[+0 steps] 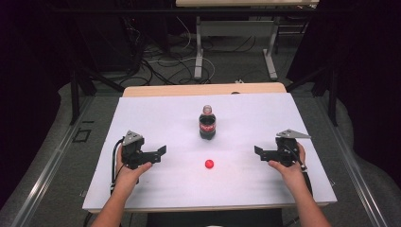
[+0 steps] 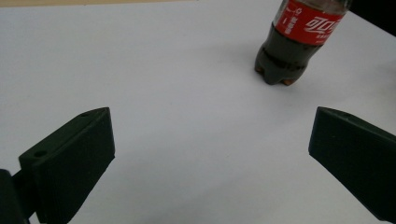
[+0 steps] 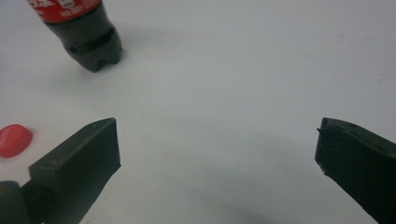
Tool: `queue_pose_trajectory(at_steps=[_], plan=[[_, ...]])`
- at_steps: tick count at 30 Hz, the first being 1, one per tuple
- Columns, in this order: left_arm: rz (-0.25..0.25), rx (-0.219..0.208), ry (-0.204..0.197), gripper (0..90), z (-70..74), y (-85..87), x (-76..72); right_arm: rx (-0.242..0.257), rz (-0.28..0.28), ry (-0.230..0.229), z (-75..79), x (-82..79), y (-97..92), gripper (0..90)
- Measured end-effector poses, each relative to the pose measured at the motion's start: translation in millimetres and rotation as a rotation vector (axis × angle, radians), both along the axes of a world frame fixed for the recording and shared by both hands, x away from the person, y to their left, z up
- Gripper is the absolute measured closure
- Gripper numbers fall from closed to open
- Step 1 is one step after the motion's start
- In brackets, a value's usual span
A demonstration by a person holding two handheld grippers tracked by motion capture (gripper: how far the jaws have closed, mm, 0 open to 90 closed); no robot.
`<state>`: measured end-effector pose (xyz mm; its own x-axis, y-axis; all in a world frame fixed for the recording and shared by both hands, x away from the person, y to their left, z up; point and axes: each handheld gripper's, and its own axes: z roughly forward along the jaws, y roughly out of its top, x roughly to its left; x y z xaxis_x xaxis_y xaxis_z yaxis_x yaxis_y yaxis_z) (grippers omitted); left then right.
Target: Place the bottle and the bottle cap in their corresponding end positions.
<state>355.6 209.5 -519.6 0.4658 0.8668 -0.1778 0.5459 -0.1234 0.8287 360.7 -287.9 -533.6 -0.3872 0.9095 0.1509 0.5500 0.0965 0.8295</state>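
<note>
Upright near the middle of the white worktop point(image 1: 156, 113): bottle point(image 1: 207, 124), dark drink inside, red label, neck bare of any cap. Just in front of the bottle, on the person's side and apart from it: red cap point(image 1: 209, 164), lying flat on the worktop.

Left of the bottle and well apart from it: left tool point(image 1: 162, 152), held in the left hand point(image 1: 128, 171), pointing inward toward the cap. Jaws spread wide, nothing between them but bare worktop. Seen along the left tool point(image 2: 210, 158), the bottle point(image 2: 299, 39) up and to the right, beyond the jaws, standing on its lobed base.

Right of the bottle, likewise well apart: right tool point(image 1: 258, 151), gripped by the right hand point(image 1: 287, 166), also pointing inward. Jaws wide open, empty. Seen along the right tool point(image 3: 217, 158), the bottle point(image 3: 84, 32) at upper left, the cap point(image 3: 14, 139) at the left edge, outside the left jaw and not touching it.
</note>
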Motion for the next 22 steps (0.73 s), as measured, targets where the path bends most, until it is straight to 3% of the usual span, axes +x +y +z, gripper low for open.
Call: queue_pose_trajectory(at_steps=[6,11,14,22], plan=[[0.021,0.023,0.006,0.6,-6.2,5.3,3.5,-0.021,-0.059,0.015,-5.7,-1.8,-18.1,0.0],[0.03,0.012,0.023,0.6,-9.8,10.4,5.4,-0.041,-0.089,0.023,-11.5,-2.5,-27.7,0.0],[0.043,0.008,0.032,0.6,-11.4,13.2,5.4,-0.024,-0.111,0.029,-11.8,-3.7,-29.3,0.0],[0.046,0.01,0.04,0.6,-14.0,14.6,5.9,-0.046,-0.105,0.022,-12.7,-4.1,-32.3,0.0]])
